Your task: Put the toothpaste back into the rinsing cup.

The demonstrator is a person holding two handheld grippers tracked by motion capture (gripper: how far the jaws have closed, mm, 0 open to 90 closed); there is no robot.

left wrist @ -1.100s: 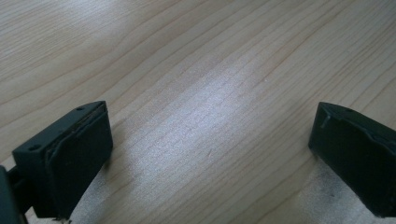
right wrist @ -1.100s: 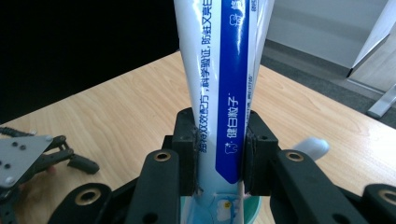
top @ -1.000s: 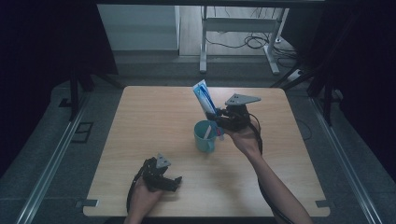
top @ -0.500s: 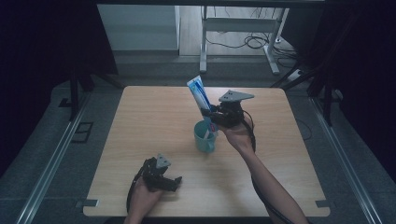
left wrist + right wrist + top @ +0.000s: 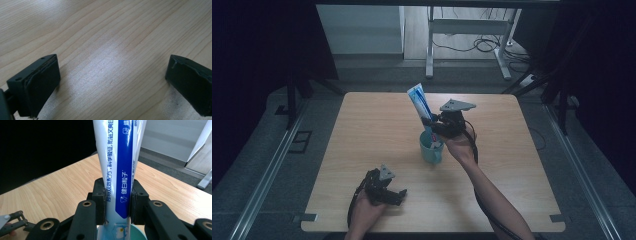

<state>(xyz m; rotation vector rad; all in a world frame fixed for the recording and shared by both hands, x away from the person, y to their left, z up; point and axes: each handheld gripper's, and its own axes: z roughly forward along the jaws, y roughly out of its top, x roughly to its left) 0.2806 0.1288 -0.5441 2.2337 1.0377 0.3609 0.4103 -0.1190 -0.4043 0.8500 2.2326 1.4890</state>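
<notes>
A white and blue toothpaste tube [image 5: 419,104] stands nearly upright with its lower end in a teal cup [image 5: 430,149] near the middle of the table. My right gripper [image 5: 435,126] is shut on the tube just above the cup's rim; in the right gripper view the tube [image 5: 117,167] is pinched between the two jaws, with the cup's rim [image 5: 136,233] below. A thin stick stands in the cup. My left gripper [image 5: 398,195] rests on the wooden table [image 5: 362,130] near its front edge, open, with bare wood [image 5: 112,70] between its jaws.
Black curtains flank the table on both sides. A metal table frame [image 5: 467,37] and cables lie on the floor beyond the far edge. Floor rails [image 5: 267,175] run along both sides.
My right gripper has carried the tube a little left and down, so its lower end now sits in the cup. The left gripper has stayed put.
</notes>
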